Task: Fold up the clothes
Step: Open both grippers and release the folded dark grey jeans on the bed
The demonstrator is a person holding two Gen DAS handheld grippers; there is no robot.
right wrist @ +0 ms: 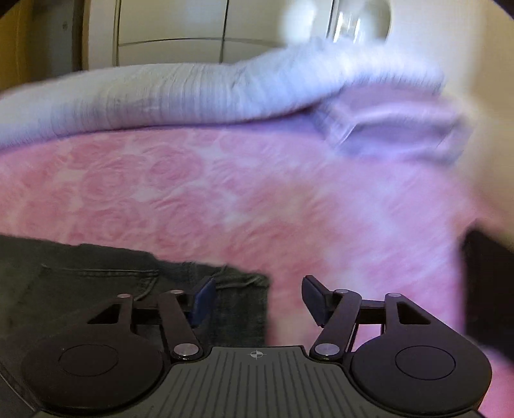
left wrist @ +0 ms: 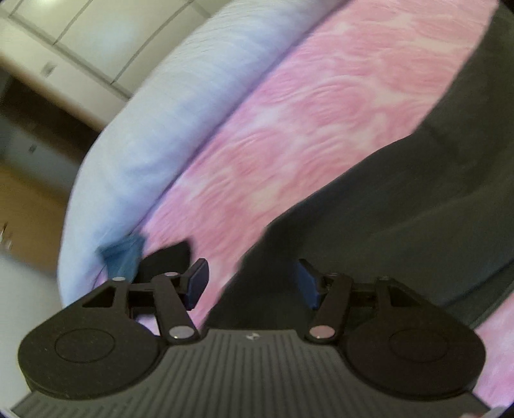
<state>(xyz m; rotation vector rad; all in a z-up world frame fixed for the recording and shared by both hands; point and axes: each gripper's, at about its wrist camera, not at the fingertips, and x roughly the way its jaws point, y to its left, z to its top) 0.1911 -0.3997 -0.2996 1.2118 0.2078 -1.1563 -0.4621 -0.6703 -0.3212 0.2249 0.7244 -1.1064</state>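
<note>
A dark grey pair of jeans [left wrist: 417,205] lies spread on a pink rose-patterned bed cover [left wrist: 289,128]. My left gripper [left wrist: 250,283] is open, just above the garment's edge, with its right finger over the dark cloth and its left finger over the pink cover. In the right wrist view the jeans [right wrist: 96,283] lie at the lower left with a pocket seam showing. My right gripper [right wrist: 257,300] is open over the garment's corner, holding nothing. Both views are blurred by motion.
A pale blue-white quilt [left wrist: 154,122] is bunched along the far side of the bed [right wrist: 192,93]. A small blue object [left wrist: 123,254] sits at the quilt's edge. White wardrobe doors [right wrist: 167,29] stand behind. A dark object [right wrist: 485,289] is at the right edge.
</note>
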